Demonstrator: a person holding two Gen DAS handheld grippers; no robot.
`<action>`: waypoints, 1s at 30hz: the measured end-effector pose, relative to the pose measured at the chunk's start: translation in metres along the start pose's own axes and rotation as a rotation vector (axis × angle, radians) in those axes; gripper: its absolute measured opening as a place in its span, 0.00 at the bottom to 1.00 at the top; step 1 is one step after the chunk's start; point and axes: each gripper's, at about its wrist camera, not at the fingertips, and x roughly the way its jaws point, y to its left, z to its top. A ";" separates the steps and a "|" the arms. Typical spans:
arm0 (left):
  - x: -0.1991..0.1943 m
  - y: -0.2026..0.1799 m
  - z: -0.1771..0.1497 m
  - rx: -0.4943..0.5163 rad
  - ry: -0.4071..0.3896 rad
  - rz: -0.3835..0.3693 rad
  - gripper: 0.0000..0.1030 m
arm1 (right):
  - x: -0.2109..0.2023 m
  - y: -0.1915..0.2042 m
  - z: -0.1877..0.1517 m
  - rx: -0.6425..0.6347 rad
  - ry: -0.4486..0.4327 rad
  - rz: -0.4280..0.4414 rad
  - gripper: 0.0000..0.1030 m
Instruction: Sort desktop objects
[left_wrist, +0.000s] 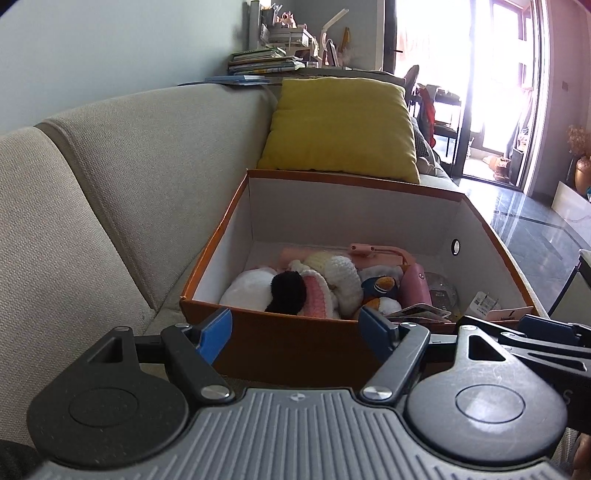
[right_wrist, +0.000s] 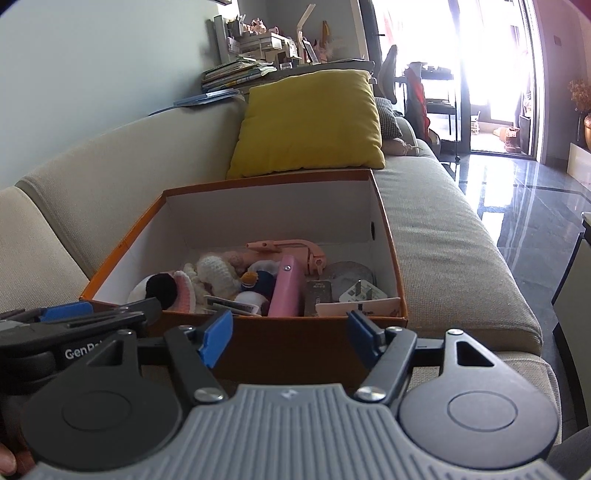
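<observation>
Left wrist view: left gripper (left_wrist: 295, 332) spread wide, nothing between the blue pads, hovering just before the near wall of the orange cardboard box (left_wrist: 295, 343) on the beige sofa (left_wrist: 110, 177). Box holds crochet plush toys (left_wrist: 332, 277), a pink case (left_wrist: 417, 288), cards. Yellow cushion (left_wrist: 340, 125) behind the box.

Right wrist view: right gripper (right_wrist: 290, 334) spread, empty, at the same near wall. Pink case (right_wrist: 286, 288) upright mid-box, white plug adapter (right_wrist: 360, 291) at the right, pink stand (right_wrist: 291, 249) behind.
</observation>
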 end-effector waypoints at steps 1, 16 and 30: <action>0.000 0.000 0.000 -0.001 0.000 0.000 0.86 | 0.000 0.000 0.000 0.002 0.000 0.000 0.69; -0.004 0.004 0.004 0.005 -0.003 0.023 0.86 | -0.002 0.004 0.000 0.012 0.001 0.012 0.69; -0.009 0.012 0.007 -0.004 -0.013 0.031 0.86 | -0.009 0.014 0.000 -0.020 -0.002 0.017 0.69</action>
